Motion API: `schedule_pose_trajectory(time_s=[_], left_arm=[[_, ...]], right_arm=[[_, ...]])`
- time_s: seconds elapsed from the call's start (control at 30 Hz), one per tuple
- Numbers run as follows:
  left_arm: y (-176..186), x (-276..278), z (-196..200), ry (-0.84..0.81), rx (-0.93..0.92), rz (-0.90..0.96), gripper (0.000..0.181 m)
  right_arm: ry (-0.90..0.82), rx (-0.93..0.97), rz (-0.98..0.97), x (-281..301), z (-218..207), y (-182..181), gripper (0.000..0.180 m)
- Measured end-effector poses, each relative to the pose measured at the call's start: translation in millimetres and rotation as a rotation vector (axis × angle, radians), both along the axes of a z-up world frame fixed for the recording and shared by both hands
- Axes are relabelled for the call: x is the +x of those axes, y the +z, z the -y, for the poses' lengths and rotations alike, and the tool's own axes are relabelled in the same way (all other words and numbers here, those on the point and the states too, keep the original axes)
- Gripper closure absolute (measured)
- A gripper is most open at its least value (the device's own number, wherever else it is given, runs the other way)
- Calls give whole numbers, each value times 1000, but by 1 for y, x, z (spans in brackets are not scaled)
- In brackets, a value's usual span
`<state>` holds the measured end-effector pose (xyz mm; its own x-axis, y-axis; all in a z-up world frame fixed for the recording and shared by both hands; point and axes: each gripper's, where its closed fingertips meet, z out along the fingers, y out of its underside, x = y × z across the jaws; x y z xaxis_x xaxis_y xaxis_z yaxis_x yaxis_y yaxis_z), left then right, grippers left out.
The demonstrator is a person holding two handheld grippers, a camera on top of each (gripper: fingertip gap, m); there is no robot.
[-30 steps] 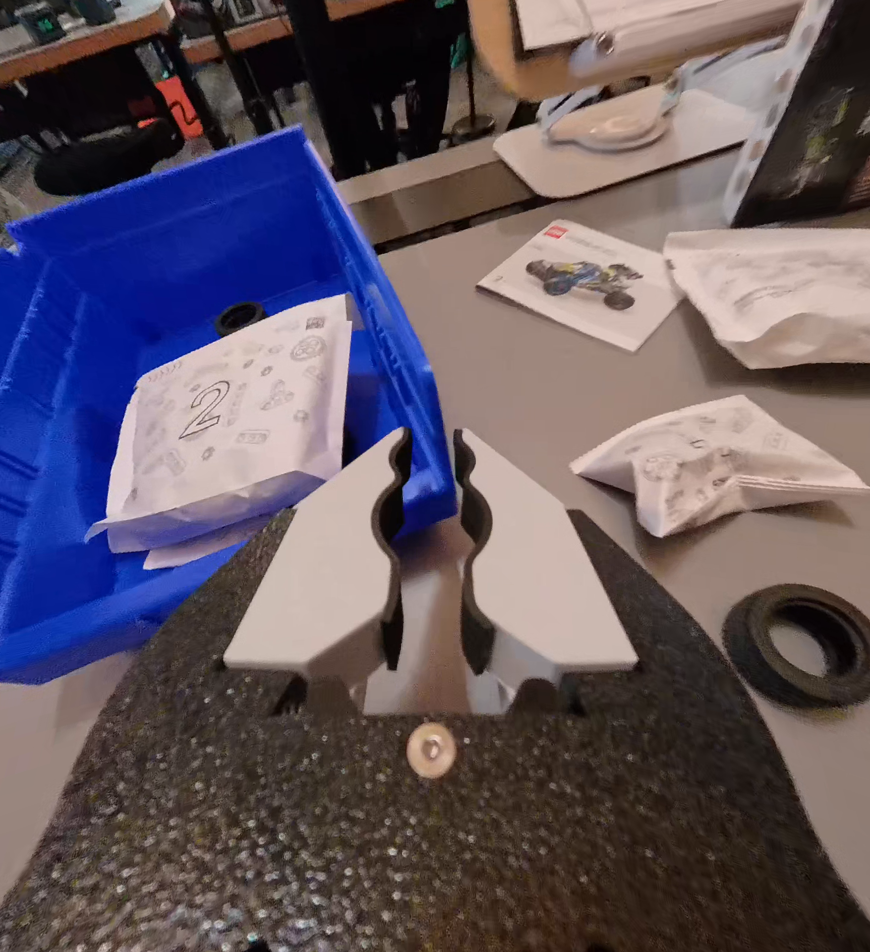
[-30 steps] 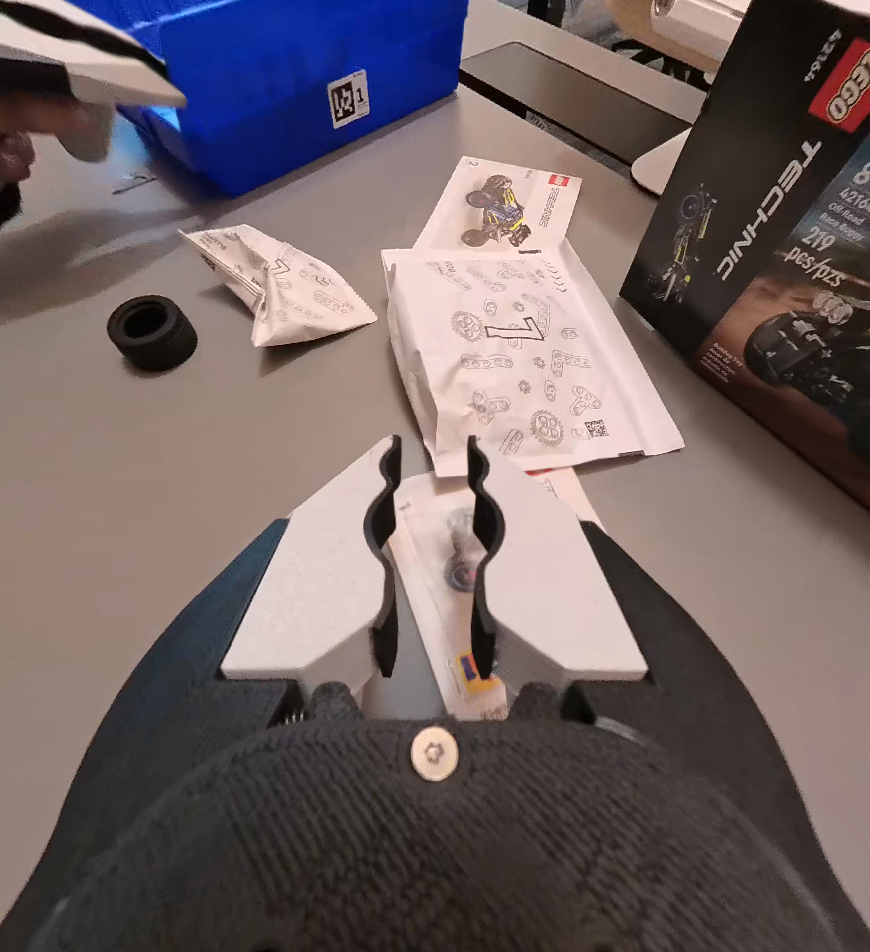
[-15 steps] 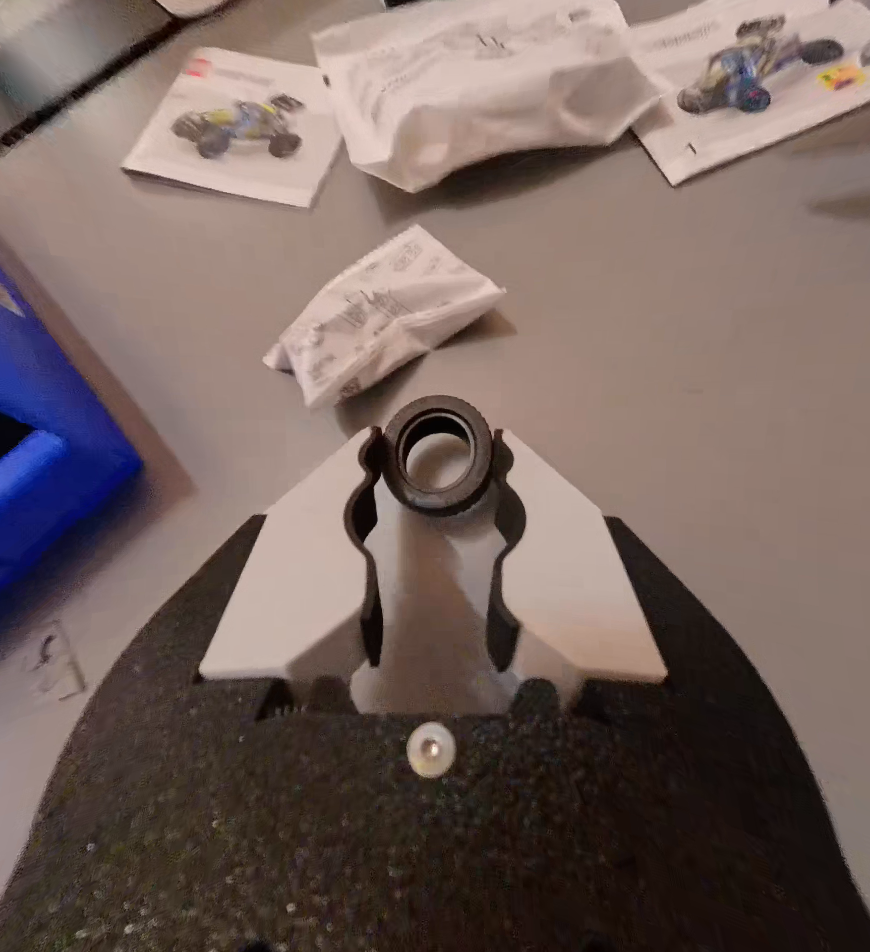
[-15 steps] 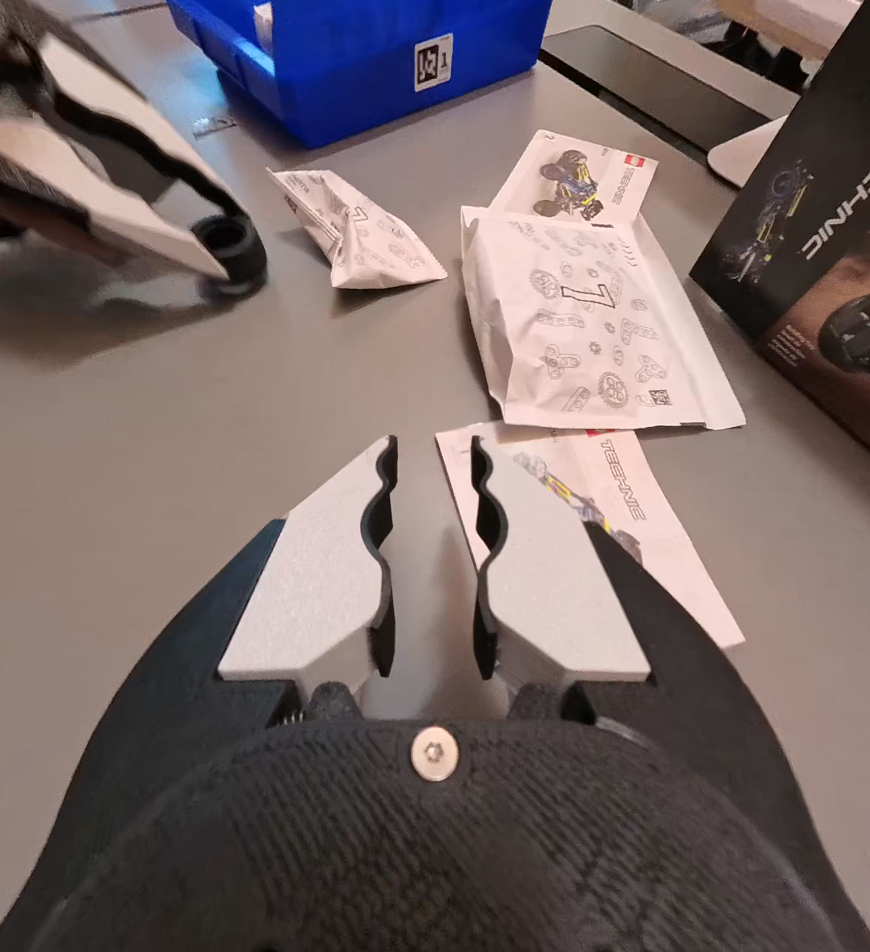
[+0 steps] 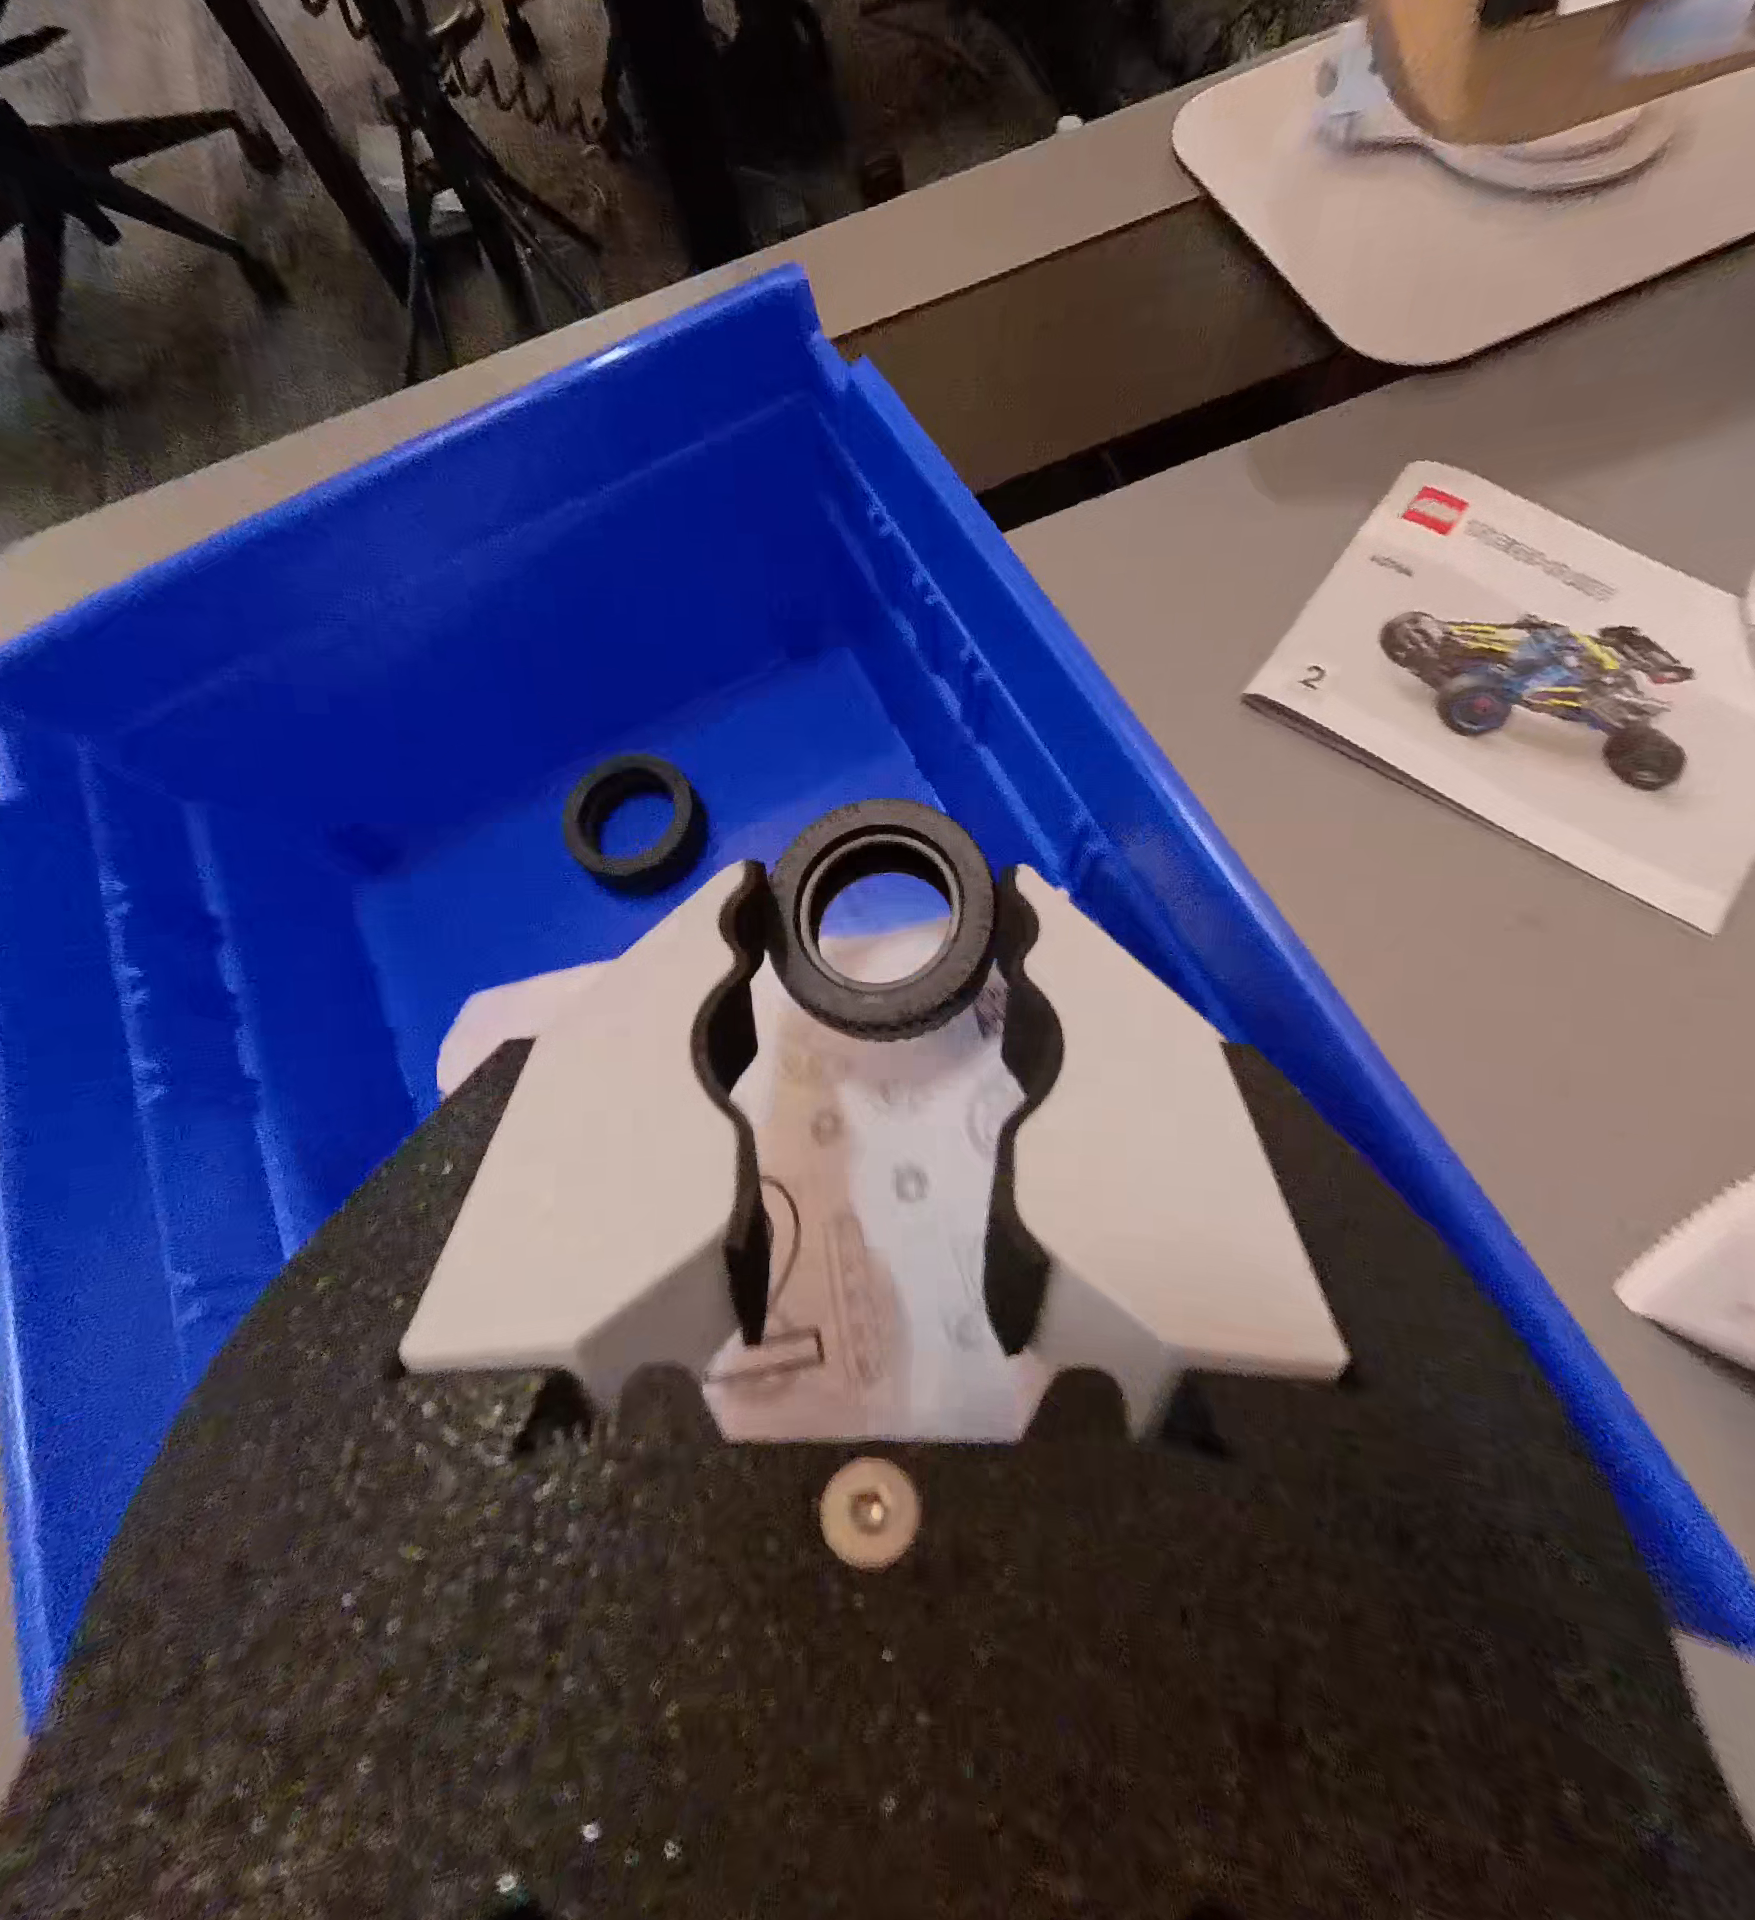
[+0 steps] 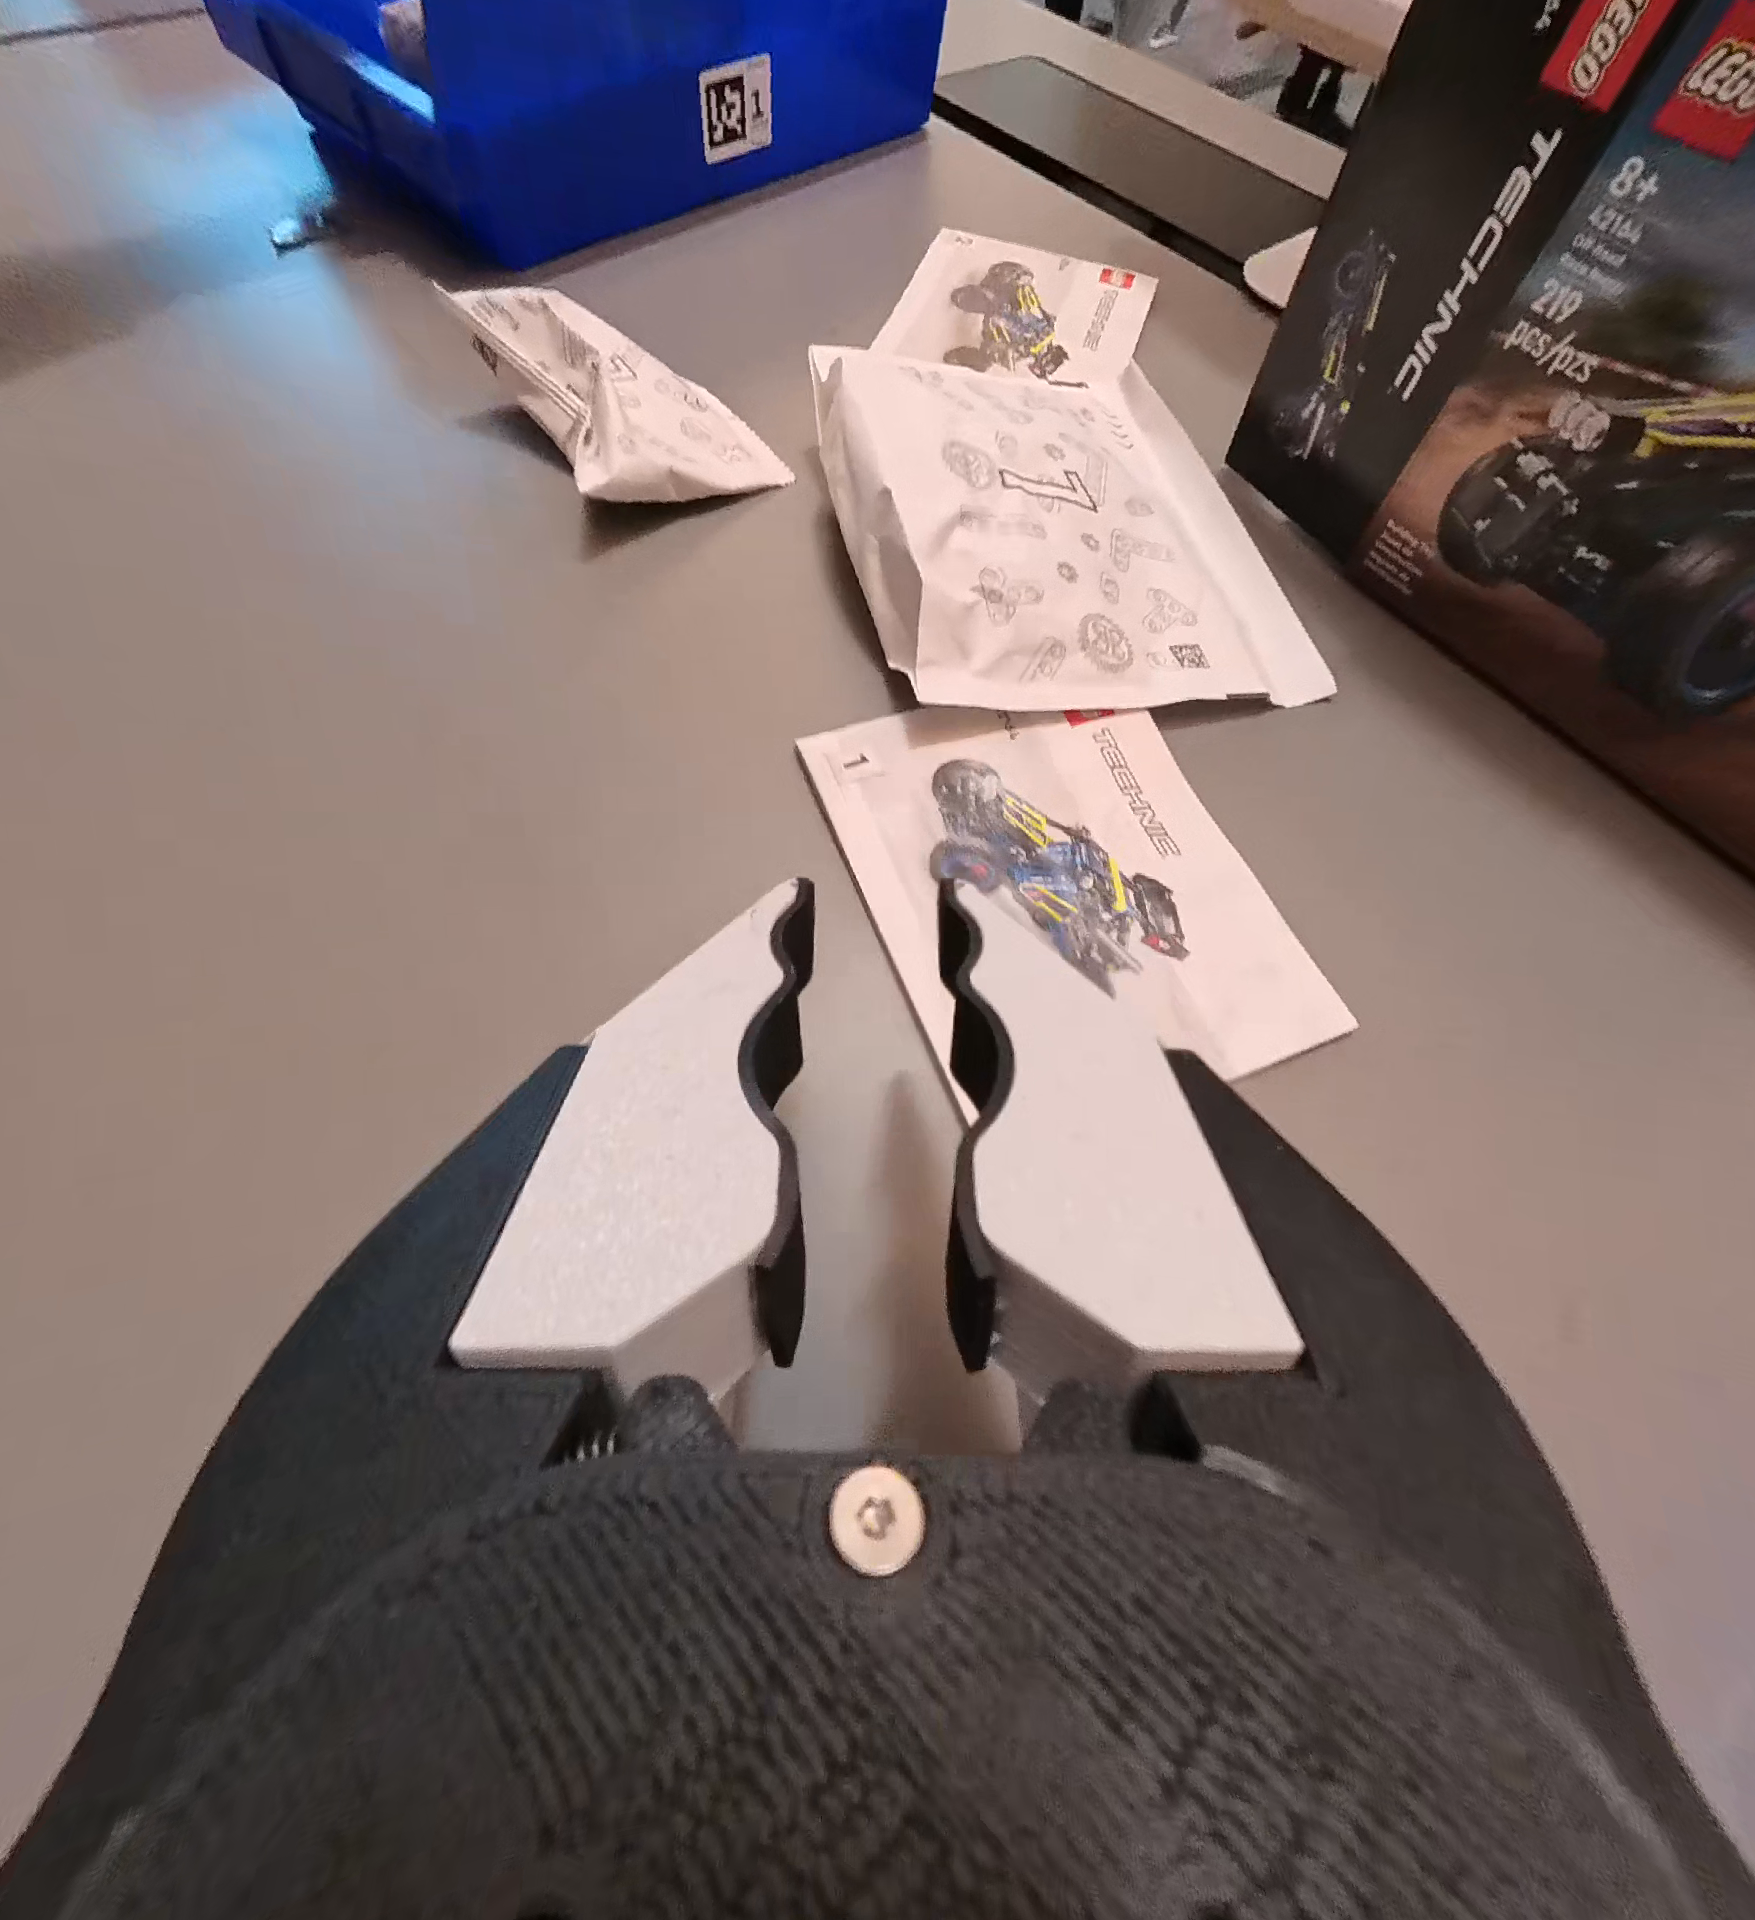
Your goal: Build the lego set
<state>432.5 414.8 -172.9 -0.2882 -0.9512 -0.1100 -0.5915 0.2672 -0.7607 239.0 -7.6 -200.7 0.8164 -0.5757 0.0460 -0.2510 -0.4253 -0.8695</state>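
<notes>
My left gripper [image 5: 878, 904] is shut on a black rubber tyre [image 5: 883, 920] and holds it over the blue bin [image 5: 540, 582]. A second black tyre [image 5: 630, 821] lies on the bin floor. A white parts bag [image 5: 873, 1174] lies in the bin under my fingers. My right gripper [image 6: 875, 902] is slightly open and empty, low over the grey table at the edge of an instruction booklet [image 6: 1070, 883]. A large white parts bag [image 6: 1049, 530] and a small crumpled bag [image 6: 624, 416] lie beyond it.
The lego box [image 6: 1600, 395] stands at the right. A second booklet [image 5: 1538, 686] lies right of the bin, also seen in the right wrist view [image 6: 1018, 301]. The bin [image 6: 582, 104] stands at the far left of the table. Chairs and desk legs stand beyond the table edge. My hands' fingertips stand some 45 cm from each other.
My left gripper closed on the tyre on the table, lifted it and swung left over the blue bin. My right gripper pulled back from the booklet and stayed slightly open.
</notes>
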Motion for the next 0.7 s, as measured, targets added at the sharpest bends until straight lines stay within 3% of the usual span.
schedule_pose_trajectory(time_s=[0.17, 0.23, 0.3, 0.4, 0.47, 0.53, 0.57, 0.7], left_arm=[[-17, 50, 4, -12, -9, -43, 135], [-13, 58, -2, 54, -10, -35, 128], [15, 56, -12, 150, 26, 100, 120], [79, 27, -4, 219, 0, 331, 129], [115, -5, 29, 152, -9, 450, 138], [124, -42, 91, -40, -30, 444, 158], [116, -64, 131, -180, -43, 385, 158], [39, -156, 261, -624, -123, 18, 154]], right_arm=[[-78, -39, -19, -1, 29, -8, 154], [-117, -62, -42, -1, 44, -13, 147], [-133, -70, -53, -2, 54, -14, 143], [-136, -108, -1, 7, 60, -16, 149], [-68, -125, 34, 15, 50, -22, 145], [14, -144, 34, 19, 36, -31, 130], [45, -164, 26, 21, 30, -37, 125], [149, -206, -33, 14, 17, -51, 160]])
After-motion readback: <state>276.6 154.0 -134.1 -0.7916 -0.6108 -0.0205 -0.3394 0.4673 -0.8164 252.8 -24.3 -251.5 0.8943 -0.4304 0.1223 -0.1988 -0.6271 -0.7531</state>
